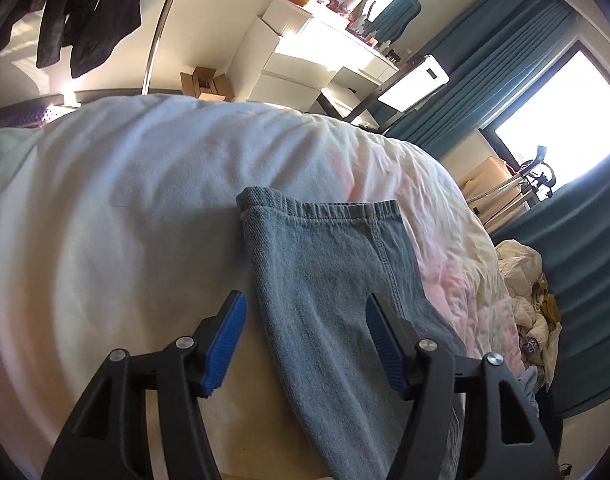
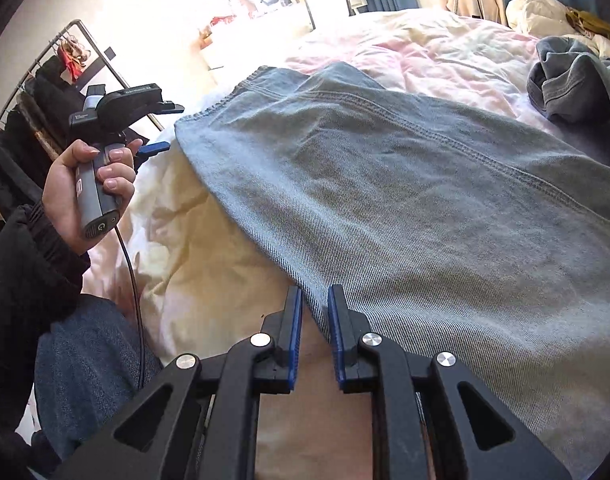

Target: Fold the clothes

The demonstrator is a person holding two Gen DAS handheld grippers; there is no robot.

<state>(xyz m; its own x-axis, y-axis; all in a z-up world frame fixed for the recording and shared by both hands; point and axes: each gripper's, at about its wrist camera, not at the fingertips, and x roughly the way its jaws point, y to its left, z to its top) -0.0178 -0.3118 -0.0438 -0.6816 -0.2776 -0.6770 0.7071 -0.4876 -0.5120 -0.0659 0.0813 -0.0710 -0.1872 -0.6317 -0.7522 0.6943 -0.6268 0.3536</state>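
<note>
A light blue denim garment with an elastic waistband lies flat on the bed; it fills the middle of the right wrist view. My left gripper is open wide, held above the garment's near left edge, with nothing between its blue pads. It also shows in the right wrist view, held in a hand at the left beside the garment's far corner. My right gripper has its jaws nearly closed, a narrow gap between the pads, at the garment's near left edge. I cannot tell whether cloth is pinched.
The bed has a white and pink rumpled cover. A pile of clothes lies at the bed's right side, with a crumpled denim piece. A clothes rack with dark garments stands at the left. White drawers and teal curtains are beyond.
</note>
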